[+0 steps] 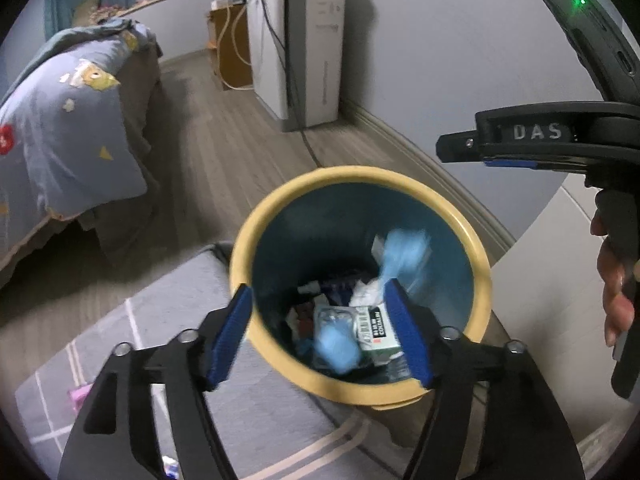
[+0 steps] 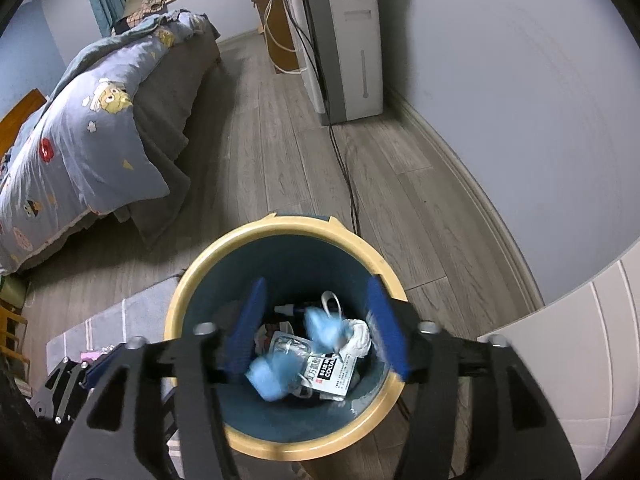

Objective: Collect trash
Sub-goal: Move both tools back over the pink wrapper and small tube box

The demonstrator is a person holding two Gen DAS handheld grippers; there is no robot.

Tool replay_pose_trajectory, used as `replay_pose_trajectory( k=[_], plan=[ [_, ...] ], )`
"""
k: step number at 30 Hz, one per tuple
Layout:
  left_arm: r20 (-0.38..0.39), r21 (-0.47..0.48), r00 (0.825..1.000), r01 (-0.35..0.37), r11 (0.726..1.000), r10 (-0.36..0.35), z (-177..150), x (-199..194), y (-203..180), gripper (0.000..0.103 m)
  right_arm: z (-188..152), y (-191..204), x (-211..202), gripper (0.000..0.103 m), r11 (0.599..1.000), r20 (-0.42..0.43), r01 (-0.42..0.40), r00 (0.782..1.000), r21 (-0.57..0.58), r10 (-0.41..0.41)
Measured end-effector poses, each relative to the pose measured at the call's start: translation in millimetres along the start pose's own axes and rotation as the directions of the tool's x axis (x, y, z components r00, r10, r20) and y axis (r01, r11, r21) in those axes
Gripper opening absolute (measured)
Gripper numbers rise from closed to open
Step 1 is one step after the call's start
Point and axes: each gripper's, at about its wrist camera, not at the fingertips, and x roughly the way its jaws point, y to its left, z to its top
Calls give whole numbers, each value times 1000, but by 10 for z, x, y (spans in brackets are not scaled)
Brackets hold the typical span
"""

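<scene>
A round bin with a yellow rim (image 1: 280,196) and blue inside stands on the floor; it also shows in the right wrist view (image 2: 192,276). Inside lie a white box with black print (image 1: 378,332) (image 2: 330,372), white crumpled paper (image 2: 358,336) and other scraps. Two blurred light blue pieces (image 1: 336,348) (image 1: 402,256) (image 2: 266,378) (image 2: 322,330) appear in mid-air inside the bin. My left gripper (image 1: 320,336) is open over the bin's near rim, holding nothing. My right gripper (image 2: 316,328) is open over the bin's mouth, holding nothing; its body shows in the left wrist view (image 1: 560,140).
A grey rug (image 1: 100,352) lies at the bin's left with a small pink item (image 1: 80,394) on it. A bed with a blue quilt (image 2: 88,128) is at the left. A white appliance (image 2: 344,40) with a black cable (image 2: 344,168) stands by the wall. A white cabinet (image 2: 568,344) is right.
</scene>
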Motion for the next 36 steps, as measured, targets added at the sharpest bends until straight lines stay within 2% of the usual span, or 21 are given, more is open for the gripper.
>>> replay_pose_trajectory(
  k=[1,2,3,6,8,15,20,28,36],
  plan=[
    [12,-3,1000,-12,1000,12,-14,-55,25,82,1,1,-40,81,1000,7,-4,1000,8,4],
    [18,-5,1000,-21,1000,21,-16,-85,39,85,3,-6,-73,86,1000,14,-10,1000,16,10],
    [26,-6,999,-33,999,33,-16,-120,56,89,10,-7,-109,90,1000,22,-15,1000,22,15],
    [47,-3,998,-52,999,53,-46,-274,120,91,26,-5,-227,97,999,44,-12,999,33,11],
    [61,-6,996,-71,997,71,-62,-398,174,93,29,-6,-295,97,998,49,-26,999,51,24],
    [73,-83,995,-67,994,74,-194,-801,481,95,-23,149,-421,97,996,32,-62,998,67,60],
    [74,-113,988,-128,985,137,-343,-1065,765,96,-93,359,-424,97,991,0,-113,994,70,113],
    [44,-205,969,-230,951,243,-629,-1403,1284,96,-245,924,-417,97,990,-32,-137,990,-23,137],
    [40,-277,951,-286,917,308,-852,-1700,1649,96,-469,1489,-367,97,980,-75,-135,989,-149,125]
  ],
)
